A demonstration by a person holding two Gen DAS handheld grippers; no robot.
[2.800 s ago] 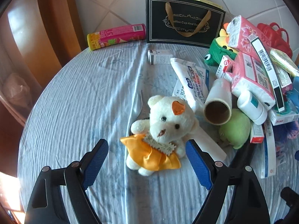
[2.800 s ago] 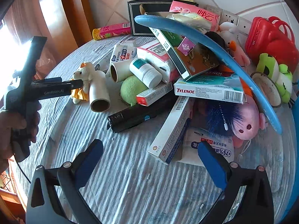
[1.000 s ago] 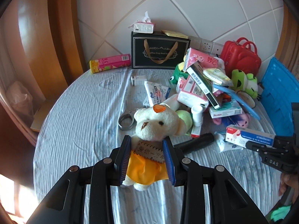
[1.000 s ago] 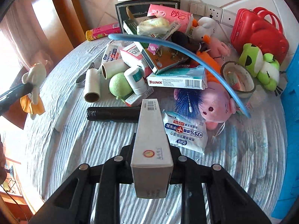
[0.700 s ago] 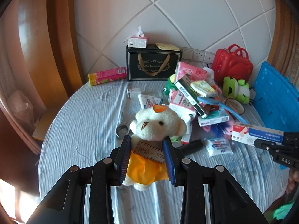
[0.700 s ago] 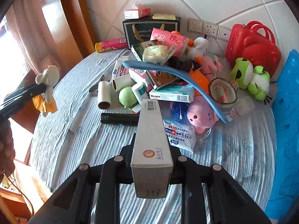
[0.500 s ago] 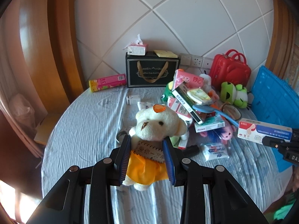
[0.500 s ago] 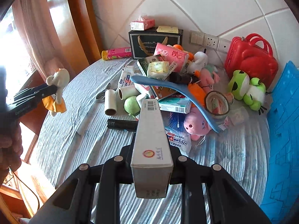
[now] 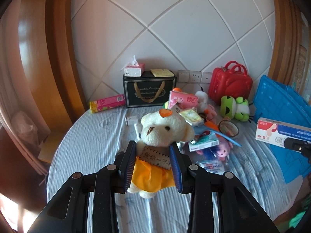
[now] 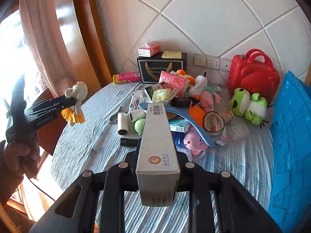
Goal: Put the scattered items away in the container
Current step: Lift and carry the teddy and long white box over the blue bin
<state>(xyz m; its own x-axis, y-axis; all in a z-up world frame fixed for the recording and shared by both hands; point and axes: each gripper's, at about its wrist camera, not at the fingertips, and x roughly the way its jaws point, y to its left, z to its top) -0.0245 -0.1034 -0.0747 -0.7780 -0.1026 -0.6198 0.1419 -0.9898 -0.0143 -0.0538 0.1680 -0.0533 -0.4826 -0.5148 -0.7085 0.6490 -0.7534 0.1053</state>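
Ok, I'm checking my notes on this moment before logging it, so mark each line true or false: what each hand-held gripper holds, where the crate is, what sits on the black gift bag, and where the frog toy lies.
1. The left hand-held gripper is shut on the teddy bear. True.
2. The right hand-held gripper is empty. False: it is shut on a long box.
3. The blue crate is at the table's right side. True.
4. A tissue pack sits on the black gift bag. True.
5. The green frog toy lies inside the crate. False: it lies on the table beside it, by the red case.
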